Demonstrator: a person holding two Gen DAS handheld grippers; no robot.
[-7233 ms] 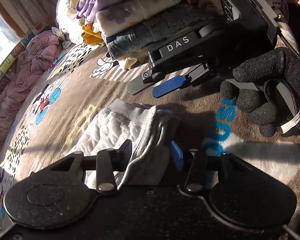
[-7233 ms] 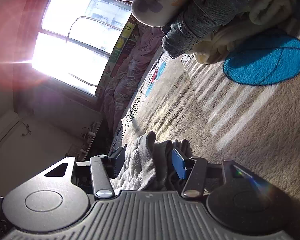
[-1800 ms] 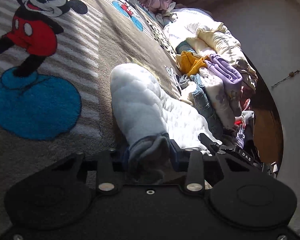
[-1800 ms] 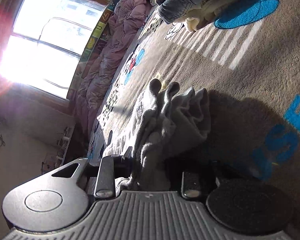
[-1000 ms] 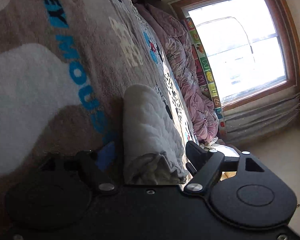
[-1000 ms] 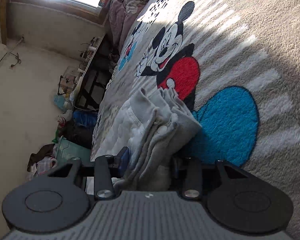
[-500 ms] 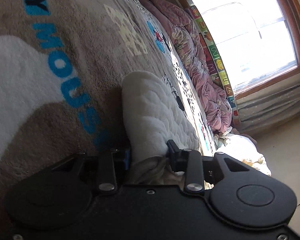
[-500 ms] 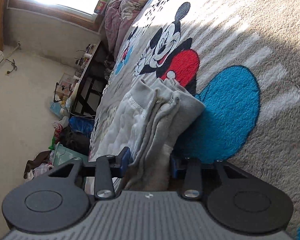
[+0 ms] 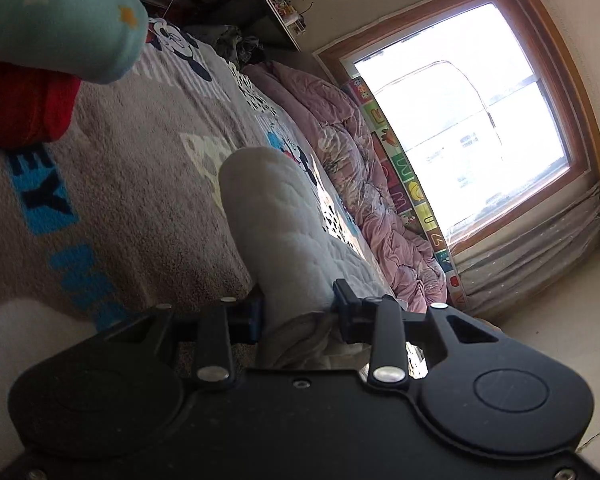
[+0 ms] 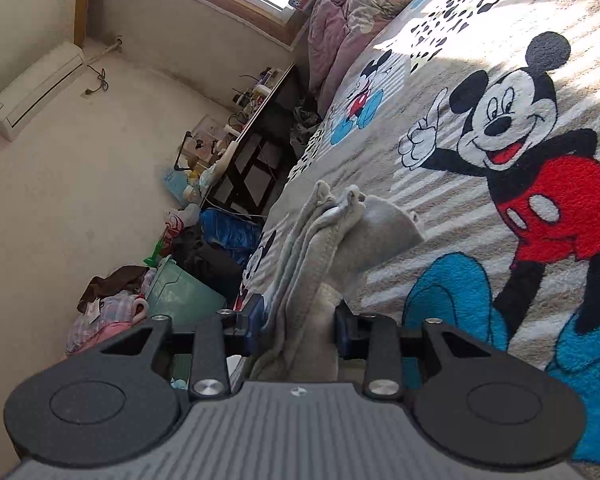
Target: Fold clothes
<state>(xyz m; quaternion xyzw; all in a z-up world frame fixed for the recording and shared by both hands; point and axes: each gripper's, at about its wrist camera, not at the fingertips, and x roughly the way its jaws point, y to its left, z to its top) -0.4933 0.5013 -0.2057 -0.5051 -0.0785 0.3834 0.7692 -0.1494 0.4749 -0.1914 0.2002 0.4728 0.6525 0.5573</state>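
A folded grey quilted garment (image 9: 276,224) sticks out forward from between the blue pads of my left gripper (image 9: 298,304), which is shut on its folded end. The right wrist view shows the garment's layered edges (image 10: 332,236) bunched between the pads of my right gripper (image 10: 299,316); its jaws are closing and press on the cloth. The garment hangs a little above the Mickey Mouse blanket (image 10: 500,208). The part of the garment between the two grippers is hidden behind their bodies.
A teal garment with stars (image 9: 60,12) and a red one (image 9: 20,108) lie at the upper left of the blanket (image 9: 120,184). A pink quilt (image 9: 360,168) runs under the window (image 9: 468,112). Beside the bed stand a dark desk (image 10: 256,148) and a green bin (image 10: 180,296).
My left jaws went from wide apart to pressed on the garment's end. Both grippers have risen with the garment, and both views have swung across the blanket.
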